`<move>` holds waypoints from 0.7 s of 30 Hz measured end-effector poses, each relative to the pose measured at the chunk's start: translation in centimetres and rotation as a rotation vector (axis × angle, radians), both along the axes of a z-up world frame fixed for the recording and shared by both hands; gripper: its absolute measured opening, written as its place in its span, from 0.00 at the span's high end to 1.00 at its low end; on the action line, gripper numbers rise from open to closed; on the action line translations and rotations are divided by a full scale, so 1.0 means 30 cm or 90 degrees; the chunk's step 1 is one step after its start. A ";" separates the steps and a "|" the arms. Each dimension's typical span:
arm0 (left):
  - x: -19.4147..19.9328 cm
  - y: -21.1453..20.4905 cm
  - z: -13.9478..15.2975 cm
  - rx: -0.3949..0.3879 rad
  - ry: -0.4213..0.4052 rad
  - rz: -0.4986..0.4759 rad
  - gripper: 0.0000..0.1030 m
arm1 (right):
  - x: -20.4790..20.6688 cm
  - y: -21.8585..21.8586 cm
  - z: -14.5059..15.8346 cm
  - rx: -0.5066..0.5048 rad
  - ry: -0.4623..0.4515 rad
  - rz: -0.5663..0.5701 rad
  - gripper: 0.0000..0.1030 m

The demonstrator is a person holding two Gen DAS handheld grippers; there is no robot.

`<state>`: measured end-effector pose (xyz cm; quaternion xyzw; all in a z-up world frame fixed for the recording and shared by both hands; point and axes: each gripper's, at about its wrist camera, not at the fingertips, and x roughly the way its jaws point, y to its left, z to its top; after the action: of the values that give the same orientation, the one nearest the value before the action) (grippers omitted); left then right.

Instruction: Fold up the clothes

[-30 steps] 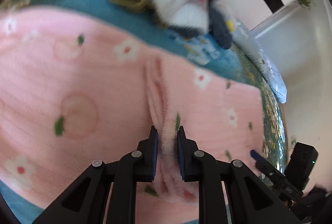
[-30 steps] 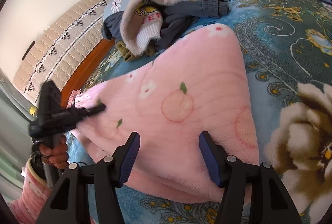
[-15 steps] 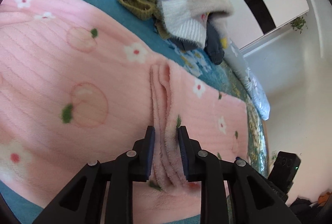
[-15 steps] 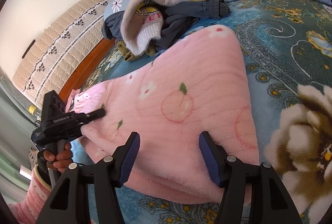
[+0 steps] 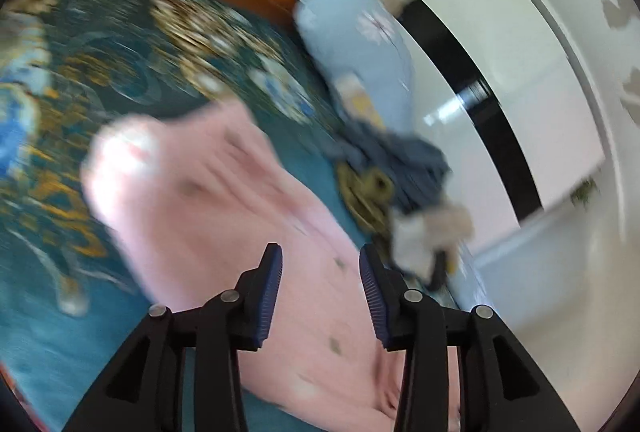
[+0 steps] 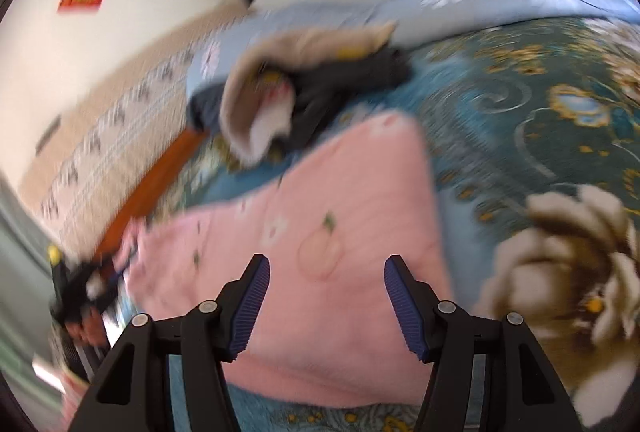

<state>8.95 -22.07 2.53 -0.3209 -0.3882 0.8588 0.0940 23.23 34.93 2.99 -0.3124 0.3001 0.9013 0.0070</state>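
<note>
The left hand-held gripper (image 5: pixel 320 292) hangs with its jaws parted above the pink garment (image 5: pixel 224 200) on the bed (image 5: pixel 120 72); a clothes pile (image 5: pixel 400 192) lies far right.

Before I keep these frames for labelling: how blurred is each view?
Left wrist view: heavy motion blur smears the pink fleece garment and the patterned bedspread; only the left gripper is sharp. Right wrist view: milder blur, the garment's peach print readable, right gripper crisp.
</note>
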 end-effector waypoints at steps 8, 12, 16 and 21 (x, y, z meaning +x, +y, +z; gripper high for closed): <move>0.029 -0.274 -0.188 0.071 -0.109 0.110 0.55 | 0.032 0.045 0.012 -0.014 0.018 -0.089 0.38; -0.047 -0.267 -0.246 0.131 -0.131 0.051 0.53 | 0.032 0.005 0.033 -0.010 0.027 -0.094 0.38; -0.120 -0.240 -0.255 0.134 -0.161 0.019 0.49 | -0.003 -0.057 0.010 0.004 -0.006 -0.090 0.37; -0.101 -0.235 -0.243 0.134 -0.126 0.010 0.47 | -0.056 -0.114 0.000 0.021 -0.046 -0.101 0.37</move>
<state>5.93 -29.11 -4.77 -0.3891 -0.4859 0.7783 0.0819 21.53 31.52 2.98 -0.3195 0.3086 0.8910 0.0941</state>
